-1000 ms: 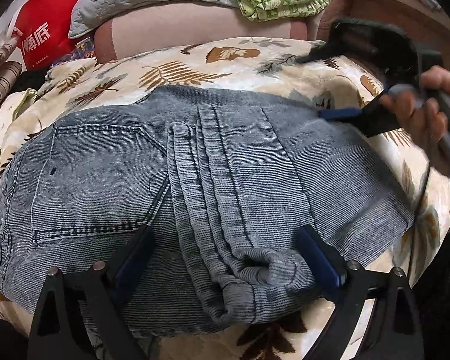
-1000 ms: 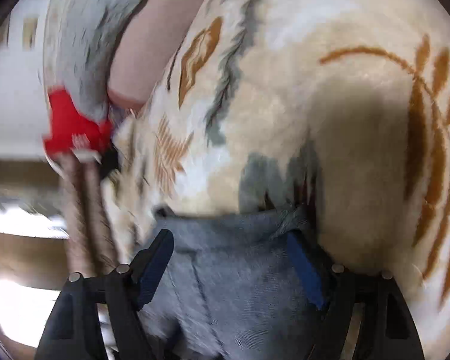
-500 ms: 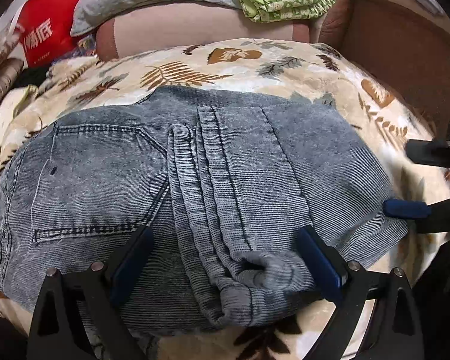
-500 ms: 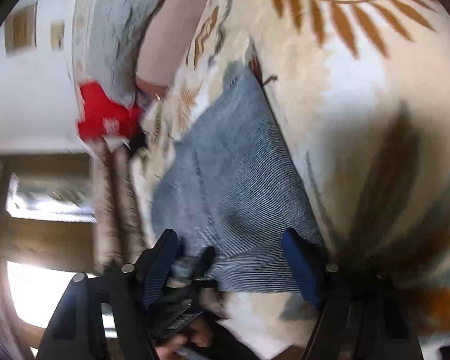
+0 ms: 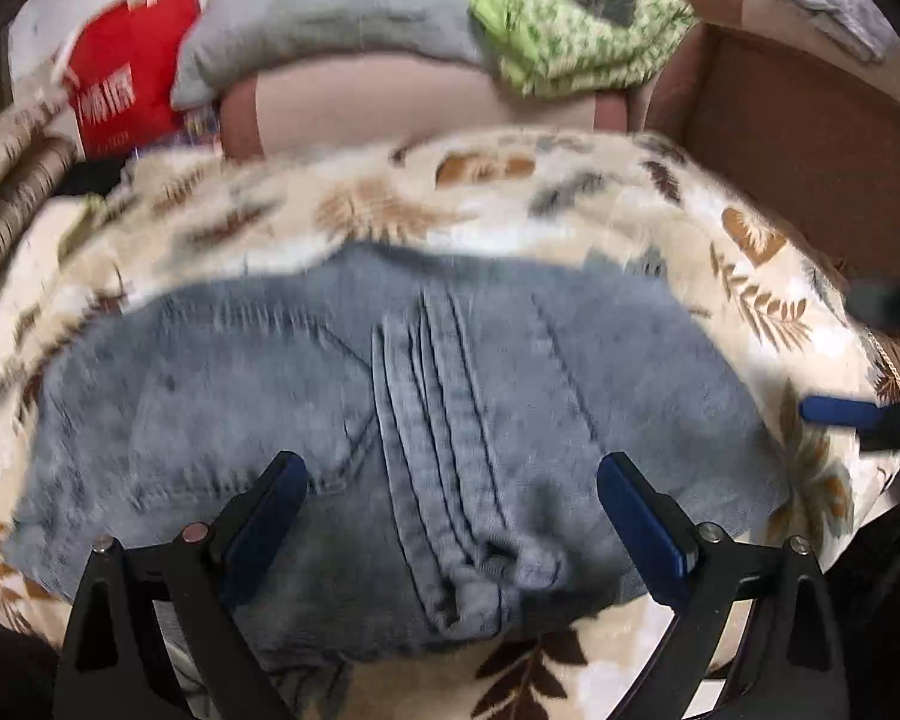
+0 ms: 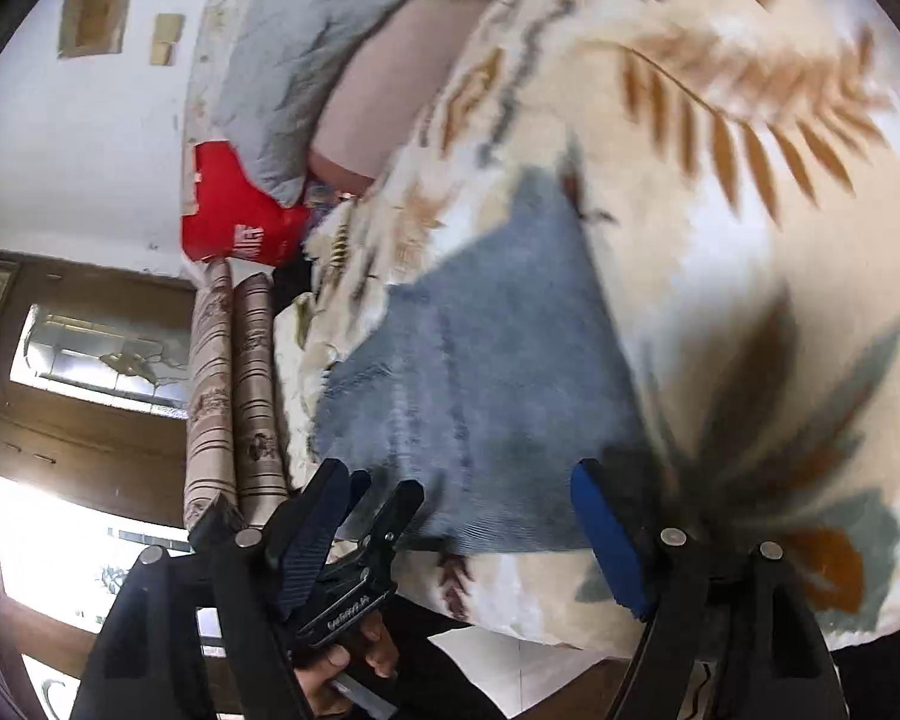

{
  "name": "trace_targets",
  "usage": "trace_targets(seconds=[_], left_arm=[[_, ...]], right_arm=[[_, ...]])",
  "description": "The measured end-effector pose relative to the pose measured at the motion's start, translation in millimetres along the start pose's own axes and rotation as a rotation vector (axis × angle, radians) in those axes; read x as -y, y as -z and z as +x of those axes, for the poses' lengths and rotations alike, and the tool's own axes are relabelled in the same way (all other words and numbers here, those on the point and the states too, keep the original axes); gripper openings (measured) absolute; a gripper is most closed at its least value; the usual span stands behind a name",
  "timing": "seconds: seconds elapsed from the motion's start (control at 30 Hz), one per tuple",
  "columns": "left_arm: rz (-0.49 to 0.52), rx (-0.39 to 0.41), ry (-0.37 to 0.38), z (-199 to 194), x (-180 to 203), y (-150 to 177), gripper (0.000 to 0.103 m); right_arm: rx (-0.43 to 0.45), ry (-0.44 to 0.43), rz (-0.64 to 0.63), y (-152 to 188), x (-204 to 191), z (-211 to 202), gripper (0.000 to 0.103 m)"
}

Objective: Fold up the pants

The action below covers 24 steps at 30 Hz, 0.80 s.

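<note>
Two claws hang spread wide over a folded pair of blue-grey pants [image 5: 438, 408], neither gripping anything. Nearest in the left wrist view, the left claw [image 5: 450, 516] frames the near edge of the pants, its blue pads [image 5: 264, 516] apart on either side of a bunched ridge of seams at the fold; whether the pads touch the cloth is lost in the blur. The pants lie flat in the middle of a leaf-patterned blanket [image 5: 390, 210] that covers the bed, with a back pocket toward the blanket's left side and a smoother panel toward its right edge. Just off that right side of the pants, the right claw [image 5: 846, 414] shows as a blue pad on a black finger above the blanket. From the right wrist view, the right claw [image 6: 468, 540] has the pants [image 6: 480, 360] between its open fingers, and the left claw [image 6: 354, 552], held in a hand [image 6: 348, 654], sits at the near left. Beyond the blanket's far edge lie a grey pillow [image 5: 330, 30], a green patterned cloth [image 5: 570, 42] and a red bag [image 5: 126, 78].
</note>
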<state>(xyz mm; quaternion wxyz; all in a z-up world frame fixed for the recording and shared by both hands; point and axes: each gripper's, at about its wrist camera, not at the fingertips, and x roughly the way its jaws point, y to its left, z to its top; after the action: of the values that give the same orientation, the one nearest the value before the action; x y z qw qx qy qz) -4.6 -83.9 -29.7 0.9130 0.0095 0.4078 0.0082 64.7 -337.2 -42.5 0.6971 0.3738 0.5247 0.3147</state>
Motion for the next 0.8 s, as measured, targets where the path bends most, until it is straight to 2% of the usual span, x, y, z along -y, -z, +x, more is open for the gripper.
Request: trace_targets(seconds=[0.03,0.1,0.13,0.17,0.37,0.4,0.43,0.47,0.5,0.6,0.7,0.8], left_arm=[[0.015,-0.015,0.004,4.5,2.3,0.7,0.098],[0.031,-0.126,-0.009,30.5,3.4,11.8,0.098],[0.021,-0.135,-0.003,35.1,1.7,16.5,0.099],[0.013,-0.094,0.006,32.0,-0.2,18.2,0.099],[0.029,-0.085,0.023,34.9,-2.2,18.4,0.1],[0.027,-0.084,0.027,34.9,-3.0,18.7,0.1],[0.029,-0.083,0.029,35.0,-3.4,18.4,0.1],[0.032,-0.081,0.031,36.1,-1.3,16.6,0.1],[0.034,-0.077,0.036,35.8,-1.9,16.6,0.1],[0.039,-0.074,0.05,36.5,-3.2,14.6,0.1],[0.034,-0.074,0.068,34.6,-5.8,14.4,0.1],[0.024,-0.067,0.099,31.7,-9.7,14.9,0.1]], right_arm=[[0.009,-0.003,-0.015,-8.0,-7.8,-2.4,0.079],[0.01,0.007,-0.031,-21.9,-16.5,-3.0,0.079],[0.01,0.014,-0.029,-30.7,-20.7,0.0,0.079],[0.006,0.011,-0.032,-39.5,-23.5,3.9,0.079],[0.003,0.058,-0.034,-91.1,-25.9,60.3,0.079],[-0.005,0.09,-0.019,-97.9,-16.0,71.9,0.079],[-0.034,0.182,0.006,-103.0,1.0,89.9,0.079],[-0.049,0.192,0.046,-104.8,14.5,99.2,0.078],[-0.01,0.161,0.072,-104.1,17.6,95.0,0.078],[-0.011,0.202,-0.012,-97.2,-10.9,78.5,0.079],[-0.019,0.17,-0.066,-83.9,-27.9,70.6,0.08],[-0.081,0.293,-0.072,-74.4,-4.1,92.1,0.083]])
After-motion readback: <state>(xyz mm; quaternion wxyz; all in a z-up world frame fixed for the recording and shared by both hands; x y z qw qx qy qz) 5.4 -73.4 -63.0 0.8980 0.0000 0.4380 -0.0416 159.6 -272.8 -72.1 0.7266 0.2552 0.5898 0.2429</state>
